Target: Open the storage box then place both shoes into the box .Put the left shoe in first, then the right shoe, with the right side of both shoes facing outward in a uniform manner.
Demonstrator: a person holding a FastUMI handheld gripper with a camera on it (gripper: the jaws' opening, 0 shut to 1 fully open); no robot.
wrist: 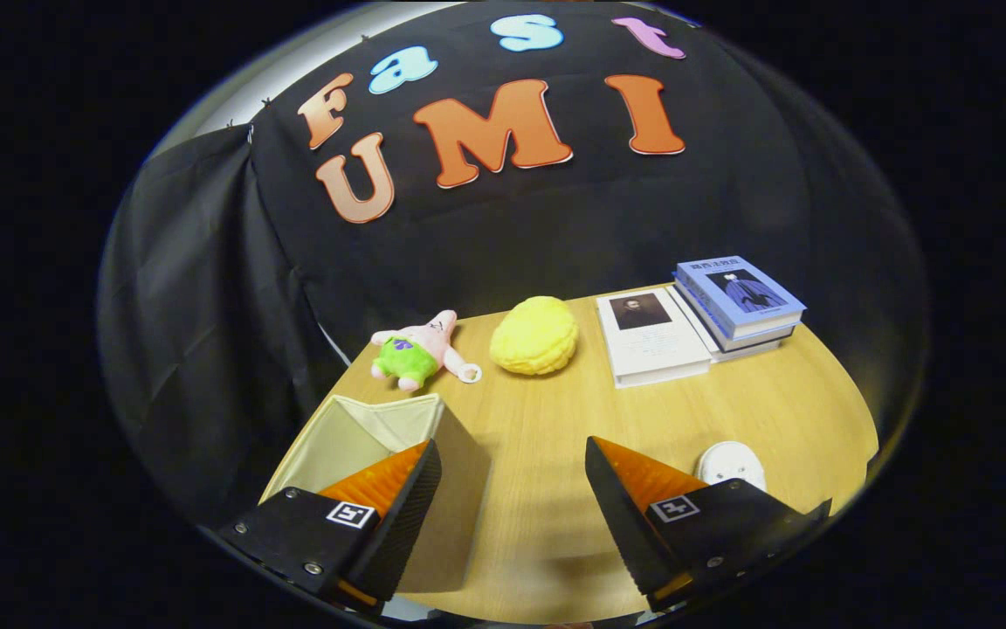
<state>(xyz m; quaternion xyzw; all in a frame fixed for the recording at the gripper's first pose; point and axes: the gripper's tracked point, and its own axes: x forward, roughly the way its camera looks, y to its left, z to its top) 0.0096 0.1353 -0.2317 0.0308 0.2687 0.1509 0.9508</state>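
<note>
A beige fabric storage box (381,428) stands on the wooden table (555,411), its top open, under and just beyond my left finger. The toe of a white shoe (732,461) peeks out behind my right finger; the rest of it is hidden. My gripper (512,467) hovers above the table with its fingers wide apart and nothing between them. The box's right wall lies partly between the fingers, below them.
At the table's back sit a pink star plush toy (420,349), a yellow bun-shaped plush (535,335), a white book (651,336) and a stack of blue-covered books (740,301). Black cloth closes the back and left.
</note>
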